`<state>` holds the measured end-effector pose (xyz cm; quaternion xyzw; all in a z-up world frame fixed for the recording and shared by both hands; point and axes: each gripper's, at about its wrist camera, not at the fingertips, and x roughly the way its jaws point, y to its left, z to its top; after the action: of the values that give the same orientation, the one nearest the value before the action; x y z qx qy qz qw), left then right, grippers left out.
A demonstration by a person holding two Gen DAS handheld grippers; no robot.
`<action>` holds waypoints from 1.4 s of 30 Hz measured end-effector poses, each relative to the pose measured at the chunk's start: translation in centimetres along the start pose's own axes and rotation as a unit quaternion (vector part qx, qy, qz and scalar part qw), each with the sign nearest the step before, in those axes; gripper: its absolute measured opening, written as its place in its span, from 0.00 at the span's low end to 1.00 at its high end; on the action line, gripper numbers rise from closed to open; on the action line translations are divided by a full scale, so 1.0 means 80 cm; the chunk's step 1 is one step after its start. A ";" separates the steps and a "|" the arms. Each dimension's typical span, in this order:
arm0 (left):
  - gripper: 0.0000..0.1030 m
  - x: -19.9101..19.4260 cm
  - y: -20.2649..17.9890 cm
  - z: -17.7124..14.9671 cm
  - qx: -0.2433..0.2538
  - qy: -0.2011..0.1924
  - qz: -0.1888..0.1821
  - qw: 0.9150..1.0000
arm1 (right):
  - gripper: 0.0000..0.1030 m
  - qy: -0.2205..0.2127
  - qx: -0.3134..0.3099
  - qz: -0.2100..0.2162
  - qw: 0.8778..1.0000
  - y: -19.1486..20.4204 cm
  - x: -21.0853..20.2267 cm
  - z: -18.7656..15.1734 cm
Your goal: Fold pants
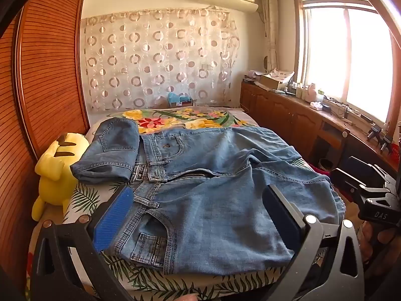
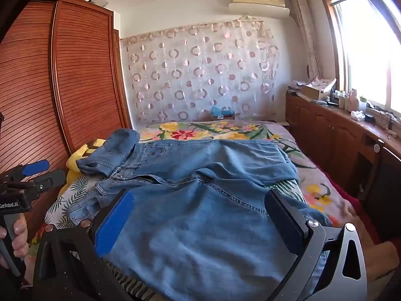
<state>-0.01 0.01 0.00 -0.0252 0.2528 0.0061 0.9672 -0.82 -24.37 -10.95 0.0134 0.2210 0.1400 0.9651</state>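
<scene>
Blue jeans lie spread on the bed, front up with the fly unzipped, waistband to the left. One part is folded back over the far left corner. My left gripper is open above the near waistband and front pocket, holding nothing. My right gripper is open above the near leg and seat of the jeans, holding nothing. The right gripper also shows at the right edge of the left wrist view; the left gripper shows at the left edge of the right wrist view.
A yellow plush toy sits at the bed's left edge against the wooden slatted wardrobe. The flowered bedspread extends beyond the jeans. A wooden cabinet with clutter runs along the right under the window.
</scene>
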 end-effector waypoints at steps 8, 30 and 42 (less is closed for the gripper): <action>1.00 0.000 0.000 0.000 0.003 -0.002 0.003 1.000 | 1.00 0.001 0.001 -0.002 1.000 -0.001 0.003 0.000; 1.00 0.000 0.000 0.000 0.004 -0.005 0.002 1.000 | 1.00 -0.004 0.000 -0.003 1.000 0.002 -0.001 0.001; 1.00 0.000 0.000 0.000 0.005 -0.006 0.002 1.000 | 1.00 -0.005 0.000 -0.004 1.000 0.003 -0.001 0.000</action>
<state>-0.01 -0.01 0.01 -0.0196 0.2467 0.0074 0.9689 -0.92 -24.19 -10.88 0.0128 0.2160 0.1358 0.9668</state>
